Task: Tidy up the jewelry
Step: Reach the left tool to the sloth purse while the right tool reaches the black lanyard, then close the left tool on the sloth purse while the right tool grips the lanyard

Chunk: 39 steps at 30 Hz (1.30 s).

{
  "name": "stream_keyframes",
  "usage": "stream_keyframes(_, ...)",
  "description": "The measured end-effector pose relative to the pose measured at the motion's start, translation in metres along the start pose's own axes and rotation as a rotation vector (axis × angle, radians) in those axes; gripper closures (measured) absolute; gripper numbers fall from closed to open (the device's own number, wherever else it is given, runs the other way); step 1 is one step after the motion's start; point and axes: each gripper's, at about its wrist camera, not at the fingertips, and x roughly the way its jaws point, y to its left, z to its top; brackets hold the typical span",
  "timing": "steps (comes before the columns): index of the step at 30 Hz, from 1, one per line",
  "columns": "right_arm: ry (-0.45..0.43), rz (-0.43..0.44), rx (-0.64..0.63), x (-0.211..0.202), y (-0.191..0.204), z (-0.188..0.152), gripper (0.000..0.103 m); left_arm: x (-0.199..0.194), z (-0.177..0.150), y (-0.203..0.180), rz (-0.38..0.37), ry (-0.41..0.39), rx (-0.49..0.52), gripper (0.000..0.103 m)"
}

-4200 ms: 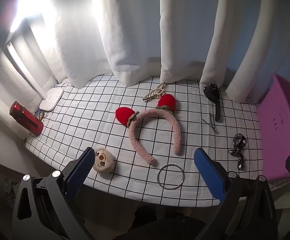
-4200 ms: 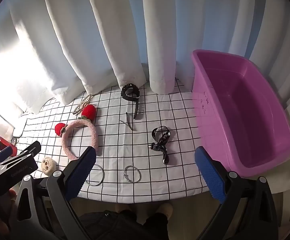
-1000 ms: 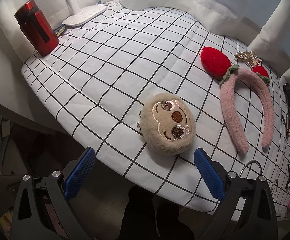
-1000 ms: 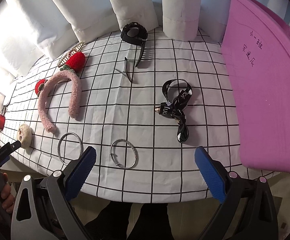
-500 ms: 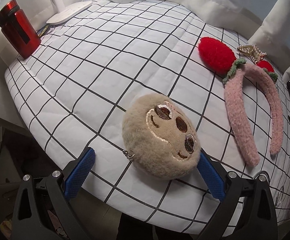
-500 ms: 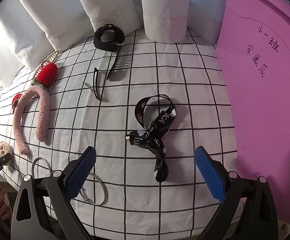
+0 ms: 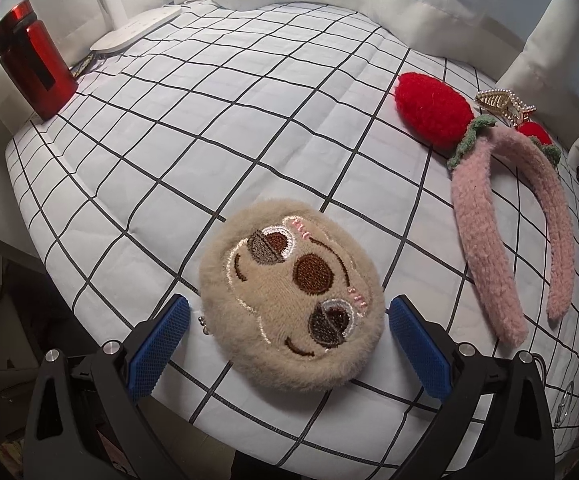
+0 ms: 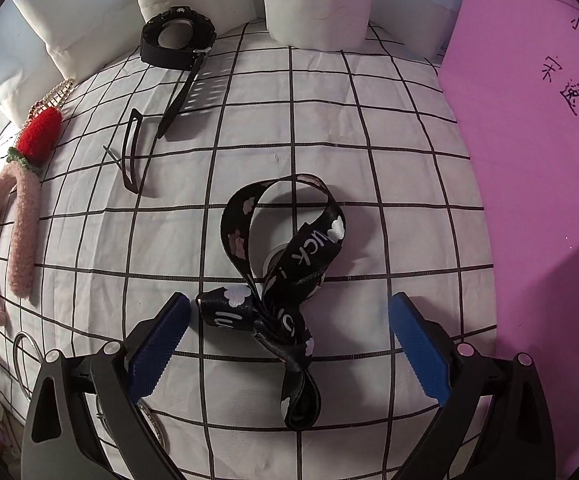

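A beige plush sloth-face charm (image 7: 289, 296) lies near the front edge of the checked tablecloth (image 7: 217, 128). My left gripper (image 7: 287, 344) is open, its blue pads on either side of the charm, not squeezing it. A black printed lanyard (image 8: 281, 280) lies on the cloth in the right wrist view. My right gripper (image 8: 289, 344) is open, its pads astride the lanyard's lower part. The pink tub (image 8: 537, 168) stands just right of it.
A pink headband with red strawberries (image 7: 489, 184), a gold hair clip (image 7: 501, 102) and a red bottle (image 7: 33, 60) show in the left wrist view. A black watch (image 8: 177, 40), a black hair clip (image 8: 131, 156) and metal bangles (image 8: 23, 354) lie on the cloth.
Both grippers have moved forward and down. The left now straddles the sloth charm; the right now straddles the lanyard. Both stay open.
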Motion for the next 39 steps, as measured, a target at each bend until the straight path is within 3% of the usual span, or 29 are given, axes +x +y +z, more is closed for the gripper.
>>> stream_keyframes(3,-0.04,0.003,-0.015,0.0,0.001,-0.004,0.009,-0.002,-0.006,-0.002,0.002,-0.032,0.012,0.005)
stream_keyframes(7,-0.085,0.002,-0.018,-0.005,-0.001,-0.021,0.009,-0.002,-0.004,-0.001,0.002,-0.018,0.008,0.005)
stream_keyframes(13,-0.066,0.01,-0.037,-0.007,0.007,-0.022,0.01,-0.003,-0.002,-0.001,-0.002,-0.012,0.009,0.009)
stream_keyframes(15,-0.062,0.026,-0.049,-0.009,0.01,-0.024,0.011,-0.005,-0.003,-0.002,-0.008,-0.022,0.021,0.015)
stream_keyframes(20,-0.071,0.04,-0.096,-0.019,0.016,-0.026,0.031,-0.015,-0.008,-0.015,-0.031,-0.057,0.086,0.045)
stream_keyframes(23,-0.069,0.047,-0.114,-0.023,0.02,-0.026,0.043,-0.016,-0.008,-0.017,-0.038,-0.058,0.087,0.05)
stream_keyframes(25,-0.072,0.046,-0.112,-0.026,0.02,-0.025,0.063,-0.016,-0.008,-0.017,-0.043,-0.058,0.094,0.053)
stream_keyframes(29,-0.07,0.054,-0.104,-0.027,0.014,-0.021,0.085,-0.017,-0.008,-0.017,-0.055,-0.058,0.099,0.061)
stream_keyframes(39,-0.079,0.105,-0.067,-0.035,0.014,-0.022,0.085,-0.039,-0.008,-0.02,-0.089,-0.099,0.127,0.064)
